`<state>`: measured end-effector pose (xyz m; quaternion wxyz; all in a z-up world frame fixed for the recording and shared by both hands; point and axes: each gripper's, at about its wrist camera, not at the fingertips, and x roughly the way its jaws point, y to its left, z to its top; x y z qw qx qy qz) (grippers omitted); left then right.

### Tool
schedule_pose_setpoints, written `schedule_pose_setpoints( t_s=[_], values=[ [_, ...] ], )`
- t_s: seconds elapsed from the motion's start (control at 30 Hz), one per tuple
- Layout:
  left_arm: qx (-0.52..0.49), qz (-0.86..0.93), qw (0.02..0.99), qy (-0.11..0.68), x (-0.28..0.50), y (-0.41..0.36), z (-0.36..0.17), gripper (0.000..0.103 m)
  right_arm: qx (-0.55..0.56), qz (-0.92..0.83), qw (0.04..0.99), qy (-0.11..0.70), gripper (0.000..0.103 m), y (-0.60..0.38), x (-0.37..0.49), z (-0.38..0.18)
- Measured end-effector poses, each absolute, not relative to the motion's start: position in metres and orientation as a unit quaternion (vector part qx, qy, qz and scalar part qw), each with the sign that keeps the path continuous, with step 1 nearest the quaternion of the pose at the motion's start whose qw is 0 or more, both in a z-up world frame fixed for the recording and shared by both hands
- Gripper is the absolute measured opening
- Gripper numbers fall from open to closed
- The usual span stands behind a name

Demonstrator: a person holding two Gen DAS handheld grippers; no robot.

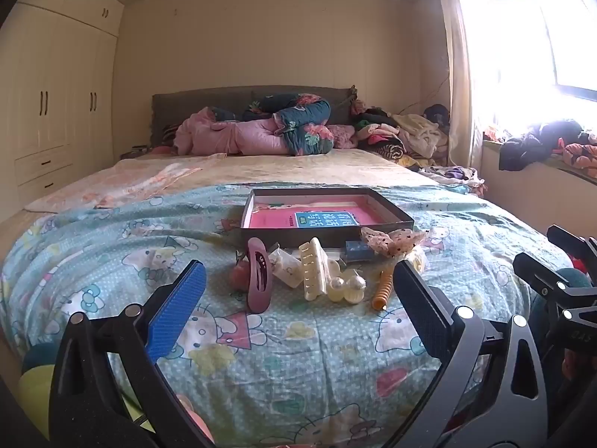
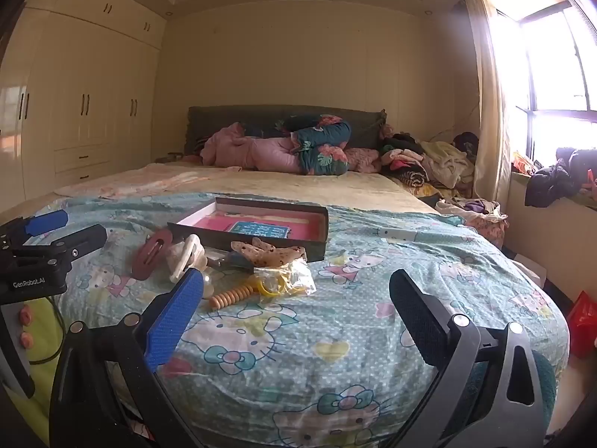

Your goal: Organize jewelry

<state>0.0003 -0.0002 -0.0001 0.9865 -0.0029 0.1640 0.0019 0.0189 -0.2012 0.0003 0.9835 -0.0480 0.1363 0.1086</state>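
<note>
A dark shallow box [image 1: 388, 220] with a pink lining and a blue card lies on the Hello Kitty bedspread; it also shows in the right wrist view [image 2: 317, 239]. In front of it lies a heap of hair accessories: a mauve oval clip [image 1: 258, 280], a cream claw clip [image 1: 313, 272], pearl pieces [image 1: 349, 287], an orange spiral tie [image 1: 384, 291] and a dotted bow [image 1: 391, 240]. My left gripper [image 1: 298, 313] is open and empty, just short of the heap. My right gripper [image 2: 294, 313] is open and empty, to the right of the heap, near a clear bag of yellow bands [image 2: 283, 280].
The bedspread [image 1: 298, 366] covers the near end of the bed. Rolled quilts and piled clothes [image 1: 283, 130] lie at the headboard. Wardrobes [image 1: 56, 104] stand on the left. A window ledge with clothes [image 1: 541, 149] is on the right.
</note>
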Motion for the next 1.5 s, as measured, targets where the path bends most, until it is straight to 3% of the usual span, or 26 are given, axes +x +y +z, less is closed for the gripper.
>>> schedule_pose_setpoints(
  t_s=[1.5],
  values=[
    [-0.006, 0.003, 0.986, 0.166, 0.0032, 0.0068, -0.0013, 0.092, -0.044, 0.110, 0.983, 0.143, 0.097, -0.2014, 0.0194, 0.0006]
  ],
)
